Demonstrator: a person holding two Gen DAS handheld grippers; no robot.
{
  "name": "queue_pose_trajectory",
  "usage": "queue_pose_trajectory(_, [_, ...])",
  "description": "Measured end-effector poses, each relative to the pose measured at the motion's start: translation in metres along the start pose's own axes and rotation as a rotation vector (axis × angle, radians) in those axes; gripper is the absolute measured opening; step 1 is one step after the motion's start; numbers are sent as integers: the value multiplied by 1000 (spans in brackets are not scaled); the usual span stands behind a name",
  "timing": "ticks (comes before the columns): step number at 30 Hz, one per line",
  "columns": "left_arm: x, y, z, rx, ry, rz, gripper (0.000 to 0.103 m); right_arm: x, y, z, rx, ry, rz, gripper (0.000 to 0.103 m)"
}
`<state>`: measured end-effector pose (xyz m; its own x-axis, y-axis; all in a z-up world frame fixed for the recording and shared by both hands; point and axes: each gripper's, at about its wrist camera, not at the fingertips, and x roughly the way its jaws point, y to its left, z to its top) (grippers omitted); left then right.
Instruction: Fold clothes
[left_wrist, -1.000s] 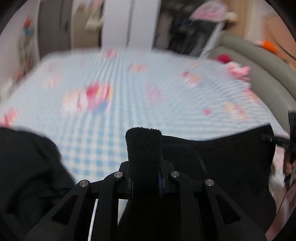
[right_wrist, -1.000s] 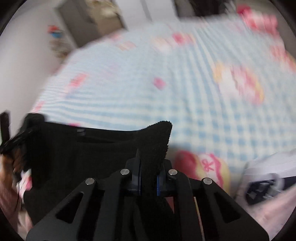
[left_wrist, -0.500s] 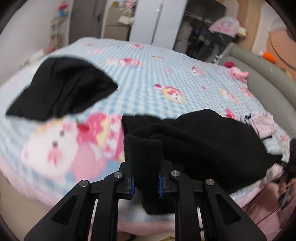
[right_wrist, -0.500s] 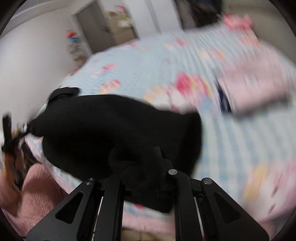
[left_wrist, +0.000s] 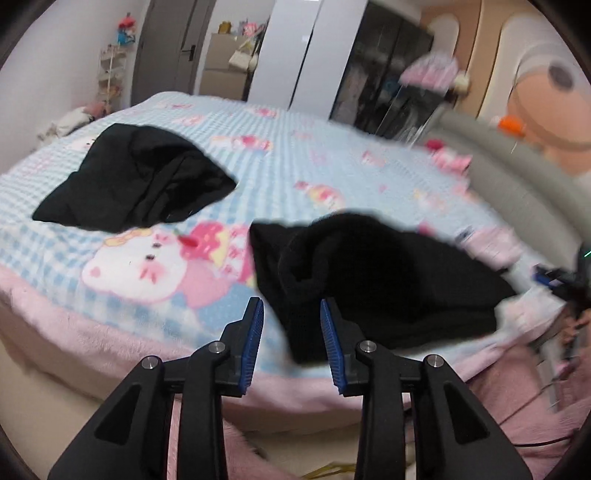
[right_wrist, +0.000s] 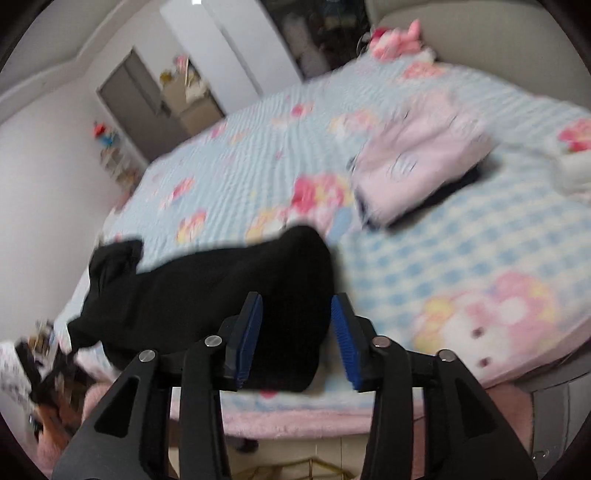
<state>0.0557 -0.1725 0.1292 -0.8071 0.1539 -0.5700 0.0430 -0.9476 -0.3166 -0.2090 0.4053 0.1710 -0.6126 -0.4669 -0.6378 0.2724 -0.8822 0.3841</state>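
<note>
Blue checked bed (left_wrist: 332, 147) fills the left view: left tool (left_wrist: 291, 332) has just been spreading, its pads clear of the black garment (left_wrist: 369, 273) lying at the near edge. Right view: right tool (right_wrist: 297, 336) also just spread, garment (right_wrist: 221, 295) between its pads, unpinched.

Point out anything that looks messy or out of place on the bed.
The black garment at the near edge lies bunched, one corner hanging over the bed's pink border. Another black garment sits crumpled farther back. Only the pink clothes look folded.
</note>
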Motion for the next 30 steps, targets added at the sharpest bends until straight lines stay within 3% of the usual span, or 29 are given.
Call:
queue_pose_trajectory(2, [-1,7,24,-31,-72,-35,43,1,21,19,-61,-20,20,49])
queue_pose_trajectory(4, [24,9,59,-22,-70,-19,44,25,54,35,-144,-7,31,56])
queue_pose_trajectory(6, [66,7,90,14,2,-8,44,63,85,45,-202,43,51,56])
queue_pose_trajectory(8, [115,3,106,27,147,-20,42,108,112,49,-219,122,60,56])
queue_pose_trajectory(10, [143,-7,97,50,242,-67,42,144,125,38,-216,201,66,54])
queue_pose_trajectory(13, [135,-20,55,119,220,-136,43,167,120,4,-227,273,25,54])
queue_pose_trajectory(16, [135,-16,8,157,284,-87,46,163,103,-30,-267,290,-38,50])
queue_pose_trajectory(18, [127,-14,-12,167,296,-70,46,153,78,-45,-205,279,-40,47])
queue_pose_trajectory(20, [113,-21,-17,202,292,-47,48,142,54,-54,-108,263,-32,39])
queue_pose_trajectory(22, [100,-25,-15,216,292,-32,49,136,44,-54,-81,261,-46,38])
queue_pose_trajectory(26, [88,-16,-11,147,274,-69,54,131,66,-37,-171,265,-138,42])
queue_pose_trajectory(27, [91,-12,-14,118,279,-74,55,126,77,-30,-196,236,-127,44])
queue_pose_trajectory(30, [97,-13,-20,91,289,-69,56,118,121,-10,-235,159,40,57])
